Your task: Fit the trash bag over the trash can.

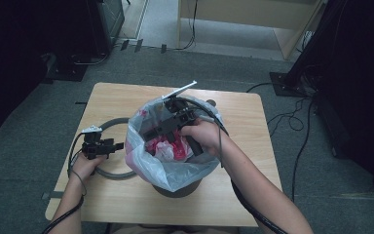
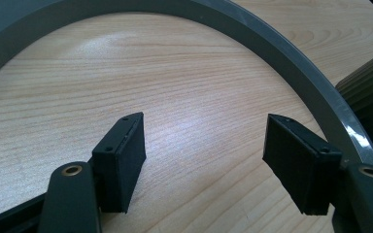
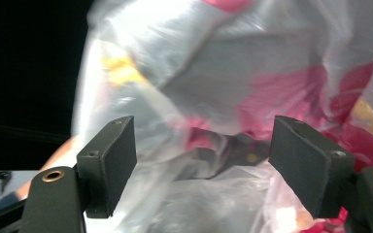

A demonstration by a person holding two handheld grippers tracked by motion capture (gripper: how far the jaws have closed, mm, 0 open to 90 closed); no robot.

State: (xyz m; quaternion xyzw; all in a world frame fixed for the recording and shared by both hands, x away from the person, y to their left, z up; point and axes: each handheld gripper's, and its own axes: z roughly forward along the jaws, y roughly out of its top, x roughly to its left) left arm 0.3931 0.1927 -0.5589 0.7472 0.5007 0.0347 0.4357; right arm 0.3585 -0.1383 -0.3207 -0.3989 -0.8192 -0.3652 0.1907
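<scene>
I have a small bin (image 1: 177, 187) standing near the front middle of the table (image 1: 243, 146), lined with a translucent plastic bag (image 1: 148, 163) whose edge is folded out over the rim. Inside the bag I see crumpled pink and white rubbish (image 1: 168, 148). The grey ring (image 1: 114, 173) lies flat on the wood just left of the bin, touching or nearly touching the bag's overhang; I judge it is the hoop that clamps the liner, set aside so the bag is free to be handled.

My right gripper (image 1: 151, 134) is over the mouth of the bin, angled down and toward the left, the hand (image 1: 202, 136) wrapped around its handle above the bag. In the right gripper view its 2 jaws stand wide apart, with bag film and pink scraps in front of them and nothing pinched.

My left gripper (image 1: 119, 145) rests low over the ring, the hand (image 1: 85, 165) behind it, pointing right toward the bin. In the left gripper view the jaws stand wide apart over bare wood inside the ring's curve, gripping nothing; the right-hand jaw sits just beside the ring's inner edge. I judge it waits to take the ring.
</scene>
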